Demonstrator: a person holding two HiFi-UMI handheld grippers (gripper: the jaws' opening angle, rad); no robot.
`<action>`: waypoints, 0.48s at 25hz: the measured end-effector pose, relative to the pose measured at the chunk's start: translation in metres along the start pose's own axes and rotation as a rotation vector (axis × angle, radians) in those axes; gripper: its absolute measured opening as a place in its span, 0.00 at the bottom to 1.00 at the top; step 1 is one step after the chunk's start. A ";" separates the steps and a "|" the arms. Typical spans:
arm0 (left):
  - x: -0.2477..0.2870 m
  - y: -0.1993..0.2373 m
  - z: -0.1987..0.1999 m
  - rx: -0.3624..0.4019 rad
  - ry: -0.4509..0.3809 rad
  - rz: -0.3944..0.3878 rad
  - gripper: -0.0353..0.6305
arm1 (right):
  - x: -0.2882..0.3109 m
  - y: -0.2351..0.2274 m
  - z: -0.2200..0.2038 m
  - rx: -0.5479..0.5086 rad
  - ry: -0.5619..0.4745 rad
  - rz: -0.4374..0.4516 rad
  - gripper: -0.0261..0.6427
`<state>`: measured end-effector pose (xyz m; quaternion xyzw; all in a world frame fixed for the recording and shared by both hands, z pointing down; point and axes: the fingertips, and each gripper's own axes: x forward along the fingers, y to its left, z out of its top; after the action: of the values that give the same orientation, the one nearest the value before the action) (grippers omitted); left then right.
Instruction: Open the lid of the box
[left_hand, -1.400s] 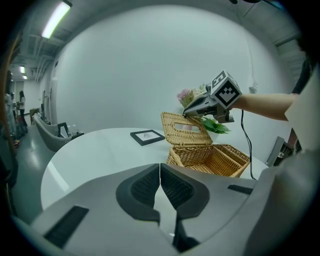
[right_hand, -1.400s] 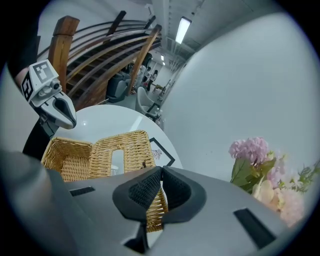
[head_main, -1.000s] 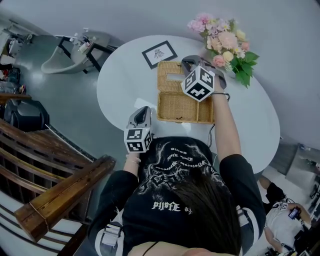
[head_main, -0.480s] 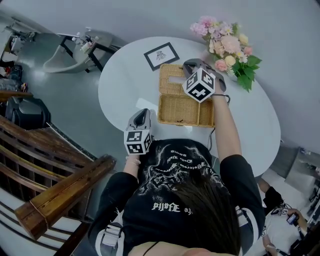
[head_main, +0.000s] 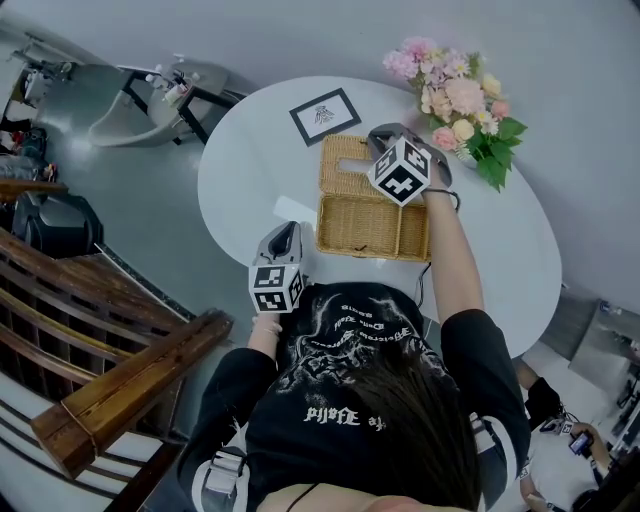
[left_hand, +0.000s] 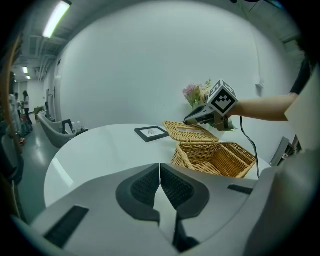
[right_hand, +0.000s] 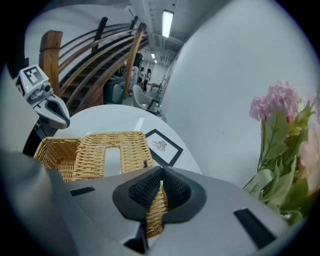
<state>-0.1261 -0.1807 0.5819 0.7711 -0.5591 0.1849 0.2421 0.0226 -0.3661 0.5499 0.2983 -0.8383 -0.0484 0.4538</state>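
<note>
A woven wicker box (head_main: 372, 228) stands open on the round white table (head_main: 250, 170), near the front edge. Its lid (head_main: 345, 165), with a slot in the middle, is swung back behind the box and lies nearly flat. My right gripper (head_main: 378, 135) is shut on the lid's far right edge; in the right gripper view the wicker rim (right_hand: 156, 207) sits between the pads of the right gripper (right_hand: 161, 176). My left gripper (head_main: 285, 232) hovers at the table's front left, apart from the box, shut and empty. In the left gripper view, the left gripper (left_hand: 160, 172) faces the box (left_hand: 220, 157).
A black-framed picture (head_main: 325, 115) lies behind the lid. A bunch of pink flowers (head_main: 455, 95) stands at the back right, close to my right gripper. A cable runs from the right hand. A wooden stair railing (head_main: 120, 390) is off to the left, below the table.
My right gripper has sunk a little with the lid's edge in it, so the lid lies further back. The left gripper has kept still.
</note>
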 end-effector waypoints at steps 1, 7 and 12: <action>0.000 0.001 0.000 -0.004 0.001 0.002 0.09 | 0.001 0.000 -0.001 0.004 0.002 0.006 0.09; 0.003 0.005 -0.001 -0.025 0.008 0.013 0.09 | 0.010 0.002 -0.007 0.012 0.020 0.035 0.09; 0.004 0.008 -0.004 -0.036 0.016 0.021 0.09 | 0.016 0.004 -0.012 0.015 0.038 0.064 0.09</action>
<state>-0.1328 -0.1836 0.5890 0.7592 -0.5684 0.1836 0.2587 0.0230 -0.3692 0.5701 0.2757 -0.8389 -0.0216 0.4688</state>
